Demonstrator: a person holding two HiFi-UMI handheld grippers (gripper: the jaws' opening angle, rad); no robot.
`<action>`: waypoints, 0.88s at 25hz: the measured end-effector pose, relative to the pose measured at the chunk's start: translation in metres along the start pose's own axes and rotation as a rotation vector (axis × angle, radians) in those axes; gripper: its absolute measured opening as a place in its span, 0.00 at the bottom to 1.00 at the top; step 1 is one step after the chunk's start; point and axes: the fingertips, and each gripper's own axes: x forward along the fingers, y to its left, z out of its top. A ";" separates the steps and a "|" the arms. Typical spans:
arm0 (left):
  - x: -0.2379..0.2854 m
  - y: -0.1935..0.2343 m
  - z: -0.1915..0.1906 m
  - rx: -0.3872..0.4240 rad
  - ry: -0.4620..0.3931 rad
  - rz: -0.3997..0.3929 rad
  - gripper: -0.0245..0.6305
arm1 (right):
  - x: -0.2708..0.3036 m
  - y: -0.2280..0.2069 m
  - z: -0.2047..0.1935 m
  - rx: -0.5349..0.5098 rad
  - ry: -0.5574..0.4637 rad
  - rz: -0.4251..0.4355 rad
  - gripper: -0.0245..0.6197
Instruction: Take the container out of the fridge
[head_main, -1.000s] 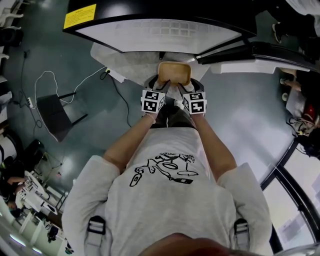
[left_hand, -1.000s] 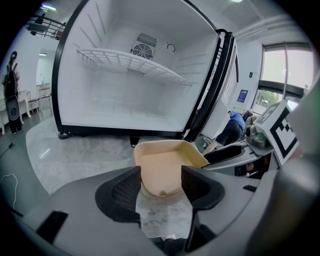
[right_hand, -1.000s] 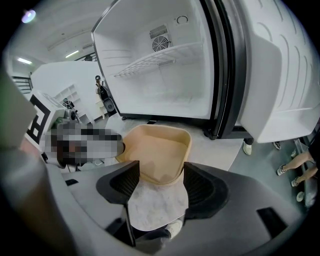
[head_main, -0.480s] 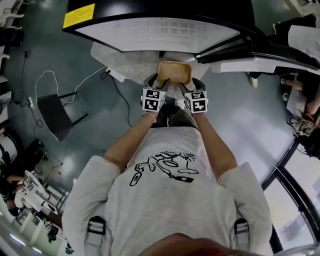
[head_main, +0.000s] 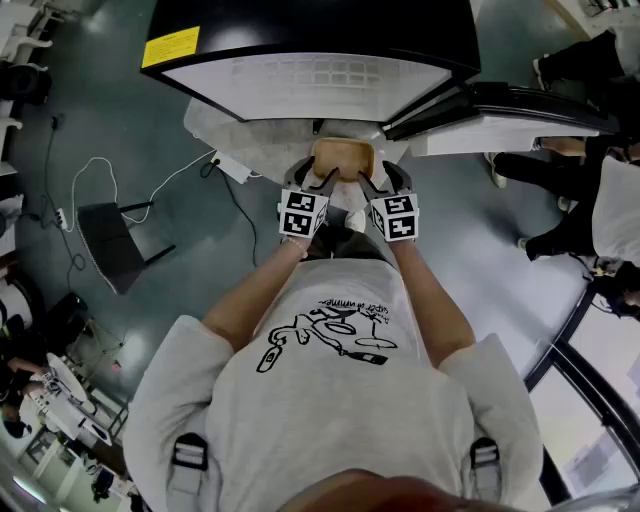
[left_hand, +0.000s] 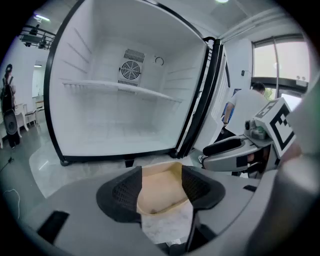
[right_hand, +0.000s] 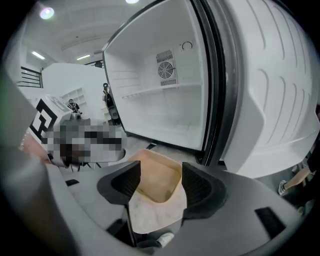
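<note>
A tan open-topped container (head_main: 343, 158) hangs above the floor in front of the open fridge (head_main: 310, 75), outside it. My left gripper (head_main: 322, 181) is shut on its left rim and my right gripper (head_main: 366, 184) is shut on its right rim. In the left gripper view the container (left_hand: 159, 192) sits pinched between the black pads of the left gripper (left_hand: 161, 186). In the right gripper view the right gripper (right_hand: 161, 181) clamps the container (right_hand: 156, 177) the same way. The fridge interior (left_hand: 115, 105) shows bare white shelves.
The fridge door (head_main: 500, 105) stands swung open at the right, its inner side (right_hand: 270, 100) close beside my right gripper. A pale mat (head_main: 250, 135) lies under the fridge front. A cable (head_main: 100, 165) and a black stand (head_main: 110, 240) lie left. People (head_main: 600, 190) stand at the right.
Both grippers still hold the container in nearly the same place before the fridge. The head view has shifted a little, and people at the right have moved into view.
</note>
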 end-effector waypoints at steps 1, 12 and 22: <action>-0.003 -0.004 0.006 0.007 -0.008 -0.009 0.43 | -0.005 0.002 0.006 -0.002 -0.015 0.004 0.45; -0.064 -0.039 0.089 0.065 -0.155 -0.105 0.32 | -0.066 0.034 0.080 -0.048 -0.161 0.088 0.28; -0.111 -0.057 0.151 0.111 -0.265 -0.169 0.18 | -0.118 0.053 0.137 -0.084 -0.250 0.137 0.18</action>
